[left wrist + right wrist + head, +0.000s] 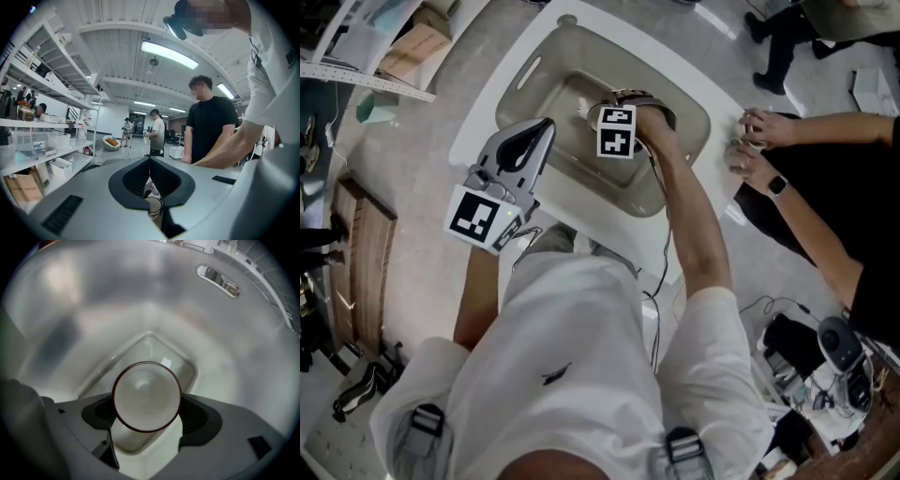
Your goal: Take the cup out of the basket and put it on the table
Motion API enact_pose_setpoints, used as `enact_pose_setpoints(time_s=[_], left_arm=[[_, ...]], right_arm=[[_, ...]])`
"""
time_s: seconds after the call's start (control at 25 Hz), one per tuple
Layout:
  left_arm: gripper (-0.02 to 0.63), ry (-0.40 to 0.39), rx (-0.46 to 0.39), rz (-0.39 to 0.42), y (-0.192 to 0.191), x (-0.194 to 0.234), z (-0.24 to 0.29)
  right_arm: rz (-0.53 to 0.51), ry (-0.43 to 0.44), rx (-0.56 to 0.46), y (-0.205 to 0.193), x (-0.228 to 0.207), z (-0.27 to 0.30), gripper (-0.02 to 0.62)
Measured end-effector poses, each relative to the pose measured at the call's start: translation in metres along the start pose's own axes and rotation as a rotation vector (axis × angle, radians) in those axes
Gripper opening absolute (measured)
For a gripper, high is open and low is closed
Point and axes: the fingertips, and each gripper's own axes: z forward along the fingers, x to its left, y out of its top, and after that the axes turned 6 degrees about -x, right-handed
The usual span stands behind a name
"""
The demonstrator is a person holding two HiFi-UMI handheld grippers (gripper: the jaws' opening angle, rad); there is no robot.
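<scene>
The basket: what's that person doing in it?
A person holds a gripper in each hand. The right gripper reaches down into the basket, its jaws closed on the cup, which is not yet out. The left gripper is held to the side, shut and empty.

In head view the cup (146,397) hidden under the right gripper (617,127), its fingers (199,416) out of sight there, basket (675,103) wall partly behind left gripper (542,131), bystander (825,178) cropped by edge.

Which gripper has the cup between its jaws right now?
The right gripper: it is down inside the basket, pads against the cup. The left gripper is shut and empty, aimed out at the room.
</scene>
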Motion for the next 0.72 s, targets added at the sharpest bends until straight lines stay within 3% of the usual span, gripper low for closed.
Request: enact_pose_setpoints(time_s=[0.36, 0.72], left_arm=[[0.009, 0.000, 0.002, -0.001, -0.001, 0.001, 0.000], [0.009, 0.002, 0.004, 0.006, 0.001, 0.001, 0.001]], right_arm=[[0.005, 0.024, 0.005, 0.007, 0.009, -0.011, 0.403], [-0.002, -0.011, -0.022, 0.018, 0.003, -0.046, 0.403]])
